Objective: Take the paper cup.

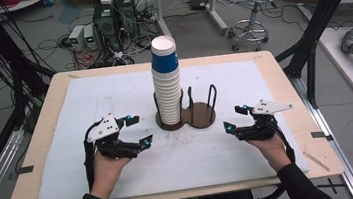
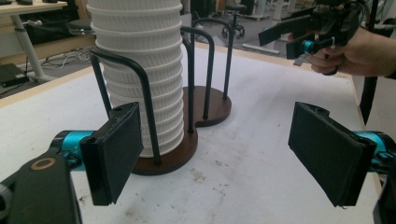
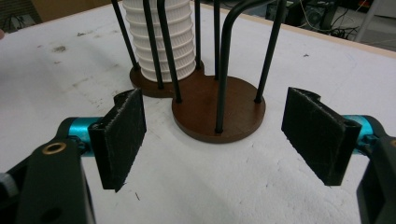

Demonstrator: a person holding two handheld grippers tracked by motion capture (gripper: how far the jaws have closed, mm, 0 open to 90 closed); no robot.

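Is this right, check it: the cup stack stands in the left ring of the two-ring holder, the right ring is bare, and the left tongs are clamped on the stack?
Not quite. The left tongs stand open, short of the cup stack, gripping nothing, as the left gripper view shows. The rest holds: the stack stands in the holder's left ring and the right ring is bare.
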